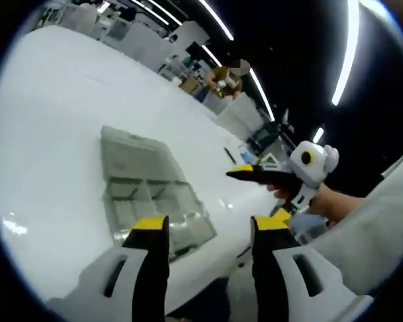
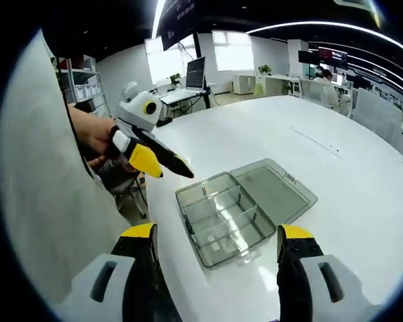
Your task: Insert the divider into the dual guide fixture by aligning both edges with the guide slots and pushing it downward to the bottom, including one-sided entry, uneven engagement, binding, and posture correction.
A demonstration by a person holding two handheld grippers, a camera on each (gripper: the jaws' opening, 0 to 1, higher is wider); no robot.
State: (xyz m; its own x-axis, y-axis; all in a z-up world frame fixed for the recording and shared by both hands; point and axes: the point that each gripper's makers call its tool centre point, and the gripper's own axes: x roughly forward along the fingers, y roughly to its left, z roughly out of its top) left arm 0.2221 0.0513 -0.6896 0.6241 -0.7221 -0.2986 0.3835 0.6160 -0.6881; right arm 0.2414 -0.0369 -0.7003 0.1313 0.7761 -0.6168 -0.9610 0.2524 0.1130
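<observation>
A clear plastic box [image 1: 154, 198] lies on the white table [image 1: 60, 100] with its lid folded flat open beside it. Clear dividers [image 2: 223, 216] split the box [image 2: 218, 221] into several compartments, and the lid [image 2: 275, 191] lies to its right. My left gripper [image 1: 211, 225] is open above the table's near edge with nothing between its jaws. My right gripper [image 2: 218, 232] is open too, hovering short of the box and holding nothing. In the left gripper view the right gripper [image 1: 255, 176] reaches in from the right, held by a hand [image 1: 329, 200]. In the right gripper view the left gripper [image 2: 151, 157] enters from the left.
A white sleeve [image 2: 47, 201] fills the left of the right gripper view. Beyond the table [image 2: 342, 161] stand desks with a monitor [image 2: 195, 71] and shelving [image 2: 80, 87]. Far off, a person [image 1: 225, 82] is among boxes.
</observation>
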